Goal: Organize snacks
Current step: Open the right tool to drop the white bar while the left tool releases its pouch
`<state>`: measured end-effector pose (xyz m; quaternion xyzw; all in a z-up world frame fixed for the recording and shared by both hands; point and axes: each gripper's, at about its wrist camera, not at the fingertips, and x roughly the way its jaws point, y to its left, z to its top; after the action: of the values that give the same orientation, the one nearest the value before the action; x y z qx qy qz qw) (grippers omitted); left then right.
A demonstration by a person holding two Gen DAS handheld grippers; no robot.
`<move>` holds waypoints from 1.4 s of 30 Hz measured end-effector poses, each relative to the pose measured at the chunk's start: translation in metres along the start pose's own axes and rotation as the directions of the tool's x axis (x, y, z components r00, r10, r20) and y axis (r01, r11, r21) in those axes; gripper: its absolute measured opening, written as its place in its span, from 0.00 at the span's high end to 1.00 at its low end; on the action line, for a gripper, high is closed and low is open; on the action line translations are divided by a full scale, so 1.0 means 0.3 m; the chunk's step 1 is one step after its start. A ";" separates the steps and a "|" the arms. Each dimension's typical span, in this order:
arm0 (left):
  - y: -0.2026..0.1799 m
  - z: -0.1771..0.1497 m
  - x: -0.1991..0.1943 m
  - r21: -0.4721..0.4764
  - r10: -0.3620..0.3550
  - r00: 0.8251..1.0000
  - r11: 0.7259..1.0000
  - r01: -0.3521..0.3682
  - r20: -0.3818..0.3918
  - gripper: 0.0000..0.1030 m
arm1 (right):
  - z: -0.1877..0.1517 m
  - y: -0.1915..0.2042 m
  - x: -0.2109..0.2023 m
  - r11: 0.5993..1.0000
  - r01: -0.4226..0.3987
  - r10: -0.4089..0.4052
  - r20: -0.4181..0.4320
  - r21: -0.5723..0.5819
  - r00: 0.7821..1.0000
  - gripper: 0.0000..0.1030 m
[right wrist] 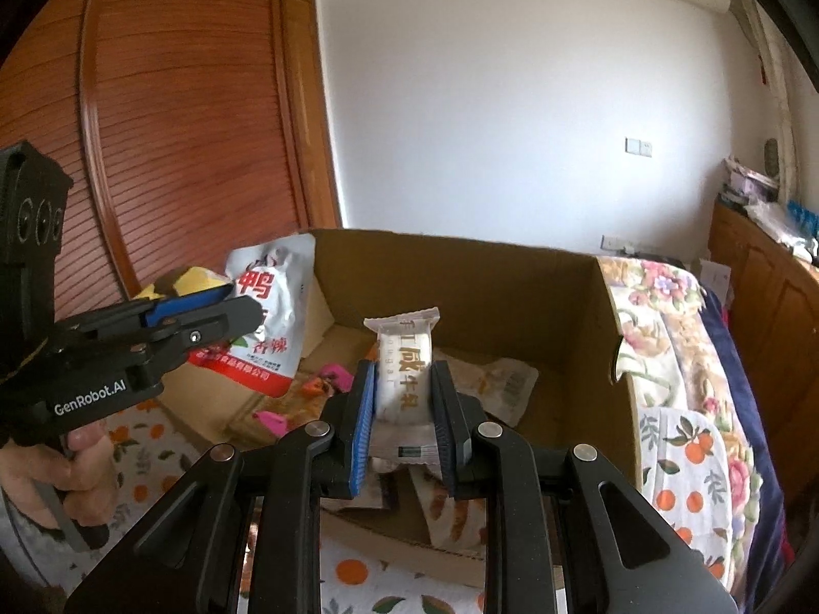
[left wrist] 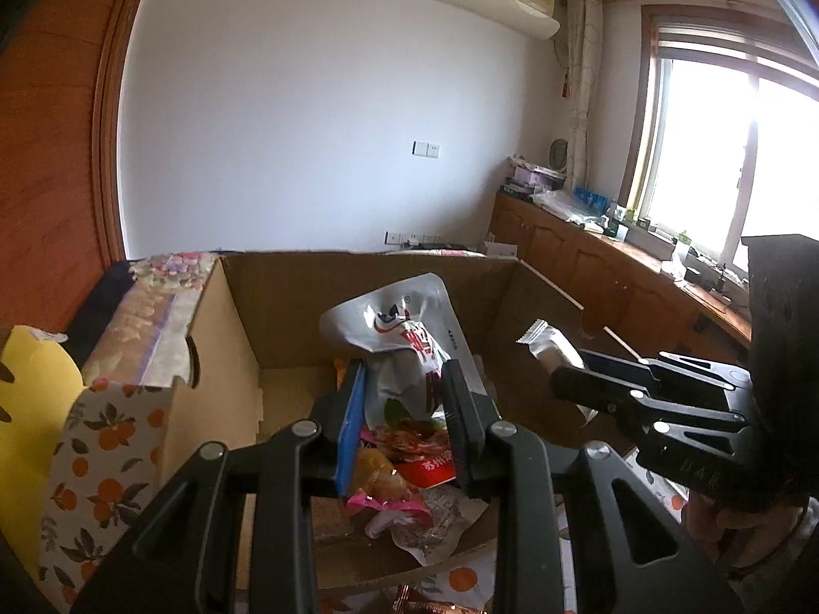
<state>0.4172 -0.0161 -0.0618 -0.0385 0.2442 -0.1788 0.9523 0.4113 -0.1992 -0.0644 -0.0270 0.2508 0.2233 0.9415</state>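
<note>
One cardboard box (right wrist: 460, 276) stands open. Two grippers are up, each holding one packet: one white-and-red duck snack pouch (right wrist: 266, 327) and one white nougat bar (right wrist: 404, 358). Two pink candies (right wrist: 332, 373) show inside.

- My left gripper (left wrist: 404, 409) is raised and points forward; its two fingers are closed on a white and red snack pouch (left wrist: 409, 348), which stands up between them.
- My right gripper (right wrist: 404, 419) is also raised, at about the same height, and its fingers press a small white candy pack (right wrist: 404, 373) from both sides.
- My bare left hand (right wrist: 66, 465) wraps around the left gripper's handle.
- The two grippers are near each other, not touching.
</note>
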 end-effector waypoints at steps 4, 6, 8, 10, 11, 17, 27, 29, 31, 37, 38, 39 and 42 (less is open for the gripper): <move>-0.003 -0.005 0.023 0.003 0.002 1.000 1.000 -0.002 -0.016 0.73 | -0.006 -0.006 0.016 1.000 -0.020 0.020 -0.005 0.012 1.000 0.81; 0.002 -0.011 0.031 0.003 0.007 1.000 1.000 -0.007 -0.022 0.73 | -0.010 -0.018 0.025 0.999 -0.030 0.030 -0.007 0.020 1.000 0.81; 0.002 -0.021 0.040 0.004 0.017 0.999 1.000 -0.017 -0.035 0.73 | -0.013 -0.023 0.034 0.999 -0.035 0.035 -0.011 0.020 0.999 0.81; 0.007 -0.031 0.059 -0.009 0.011 0.998 1.000 -0.012 -0.061 0.73 | -0.020 -0.026 0.040 0.999 -0.037 0.038 -0.015 0.018 0.999 0.81; 0.015 -0.037 0.066 -0.012 0.012 0.998 1.000 -0.013 -0.069 0.73 | -0.022 -0.026 0.042 0.999 -0.036 0.036 -0.016 0.018 0.999 0.81; 0.008 -0.049 0.069 0.009 0.034 0.997 0.999 -0.033 -0.065 0.71 | -0.029 -0.026 0.063 0.999 -0.042 0.042 -0.030 0.016 0.999 0.80; -0.006 -0.066 0.079 0.048 0.065 0.997 0.997 -0.063 -0.052 0.65 | -0.042 -0.022 0.063 0.999 -0.031 0.031 -0.004 0.015 1.000 0.79; -0.007 -0.068 0.082 0.050 0.068 0.997 0.997 -0.065 -0.048 0.63 | -0.045 -0.022 0.064 0.999 -0.030 0.030 -0.003 0.012 1.000 0.77; -0.007 -0.072 0.081 0.052 0.069 0.997 0.996 -0.067 -0.046 0.61 | -0.047 -0.021 0.067 1.000 -0.030 0.030 -0.004 0.007 1.000 0.73; 0.000 -0.072 0.083 0.053 0.072 0.997 0.996 -0.070 -0.041 0.57 | -0.051 -0.021 0.065 1.000 -0.028 0.028 0.003 0.005 1.000 0.67; 0.000 -0.072 0.083 0.053 0.073 0.997 0.996 -0.070 -0.040 0.57 | -0.051 -0.021 0.064 1.000 -0.028 0.028 0.004 0.005 1.000 0.66; 0.001 -0.071 0.082 0.053 0.075 0.996 0.996 -0.072 -0.039 0.56 | -0.051 -0.019 0.064 1.000 -0.029 0.029 0.005 0.004 1.000 0.66; 0.002 -0.072 0.082 0.051 0.073 0.996 0.996 -0.071 -0.047 0.56 | -0.052 -0.021 0.062 1.000 -0.025 0.025 0.011 0.006 1.000 0.63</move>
<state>0.4271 -0.0241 -0.0921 -0.0020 0.2640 -0.1512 0.9526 0.4212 -0.1999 -0.0874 -0.0197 0.2468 0.2343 0.9401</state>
